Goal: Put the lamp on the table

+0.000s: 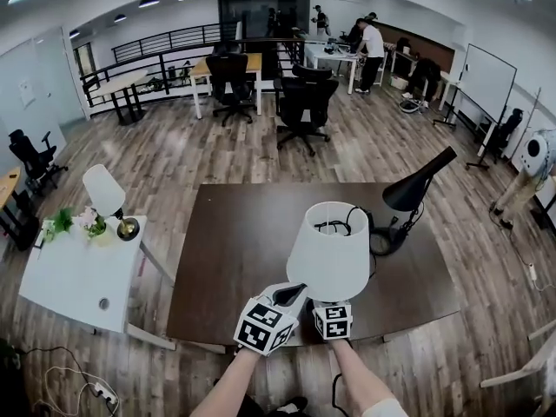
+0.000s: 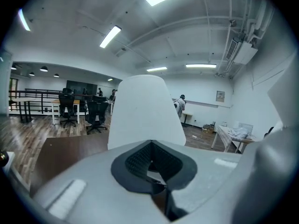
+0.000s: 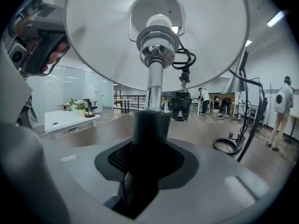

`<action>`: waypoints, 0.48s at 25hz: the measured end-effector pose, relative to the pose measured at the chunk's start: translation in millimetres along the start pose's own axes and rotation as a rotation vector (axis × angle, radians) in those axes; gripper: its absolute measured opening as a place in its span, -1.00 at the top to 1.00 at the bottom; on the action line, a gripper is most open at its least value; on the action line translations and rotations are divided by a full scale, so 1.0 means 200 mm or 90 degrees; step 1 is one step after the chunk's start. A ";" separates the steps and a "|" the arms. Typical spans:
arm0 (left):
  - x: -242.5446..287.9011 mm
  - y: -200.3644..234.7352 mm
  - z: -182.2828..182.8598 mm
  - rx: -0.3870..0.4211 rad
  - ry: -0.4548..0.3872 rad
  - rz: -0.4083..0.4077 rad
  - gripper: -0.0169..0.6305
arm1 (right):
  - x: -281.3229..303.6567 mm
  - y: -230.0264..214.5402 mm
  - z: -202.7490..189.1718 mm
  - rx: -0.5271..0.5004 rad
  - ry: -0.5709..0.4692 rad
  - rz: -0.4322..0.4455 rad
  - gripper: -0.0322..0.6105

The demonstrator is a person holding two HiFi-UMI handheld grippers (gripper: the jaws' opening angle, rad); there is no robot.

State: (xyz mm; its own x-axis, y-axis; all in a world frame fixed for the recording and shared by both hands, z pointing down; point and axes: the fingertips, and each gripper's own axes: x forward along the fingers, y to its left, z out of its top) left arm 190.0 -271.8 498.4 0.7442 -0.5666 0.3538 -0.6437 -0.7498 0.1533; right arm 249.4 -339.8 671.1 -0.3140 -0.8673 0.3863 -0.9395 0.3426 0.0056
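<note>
I carry a lamp with a white cone shade (image 1: 330, 250) over the front edge of the dark brown table (image 1: 234, 259). My right gripper (image 1: 331, 305) sits just under the shade, shut on the lamp's dark stem (image 3: 150, 129). In the right gripper view the shade (image 3: 159, 31) spreads overhead with its bulb and chrome neck. My left gripper (image 1: 285, 296) is close beside it on the left. Its jaws look shut with nothing between them. In the left gripper view the shade (image 2: 145, 111) stands upright just ahead of that gripper (image 2: 152, 169). The lamp's base is hidden.
A black desk lamp (image 1: 408, 194) with a coiled cord stands on the table's right part. A white side table (image 1: 69, 276) at the left bears a small lamp (image 1: 106, 194) and a plant (image 1: 87, 224). Office chairs (image 1: 304, 102), desks and people are farther back.
</note>
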 end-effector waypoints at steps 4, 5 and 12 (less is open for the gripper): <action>0.00 0.10 -0.01 -0.002 0.015 0.019 0.94 | 0.10 0.06 0.00 -0.002 0.005 0.029 0.40; 0.00 0.12 -0.02 -0.001 0.020 0.019 0.94 | 0.13 0.08 0.00 0.002 0.007 0.032 0.40; 0.06 0.29 0.00 0.090 0.091 -0.023 0.94 | 0.27 0.11 0.02 0.037 0.014 0.001 0.40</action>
State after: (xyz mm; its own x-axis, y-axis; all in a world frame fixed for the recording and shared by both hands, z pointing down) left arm 160.4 -322.5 510.7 0.7274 -0.4916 0.4788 -0.5777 -0.8153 0.0405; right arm 211.0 -380.7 688.5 -0.3126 -0.8586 0.4064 -0.9457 0.3213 -0.0488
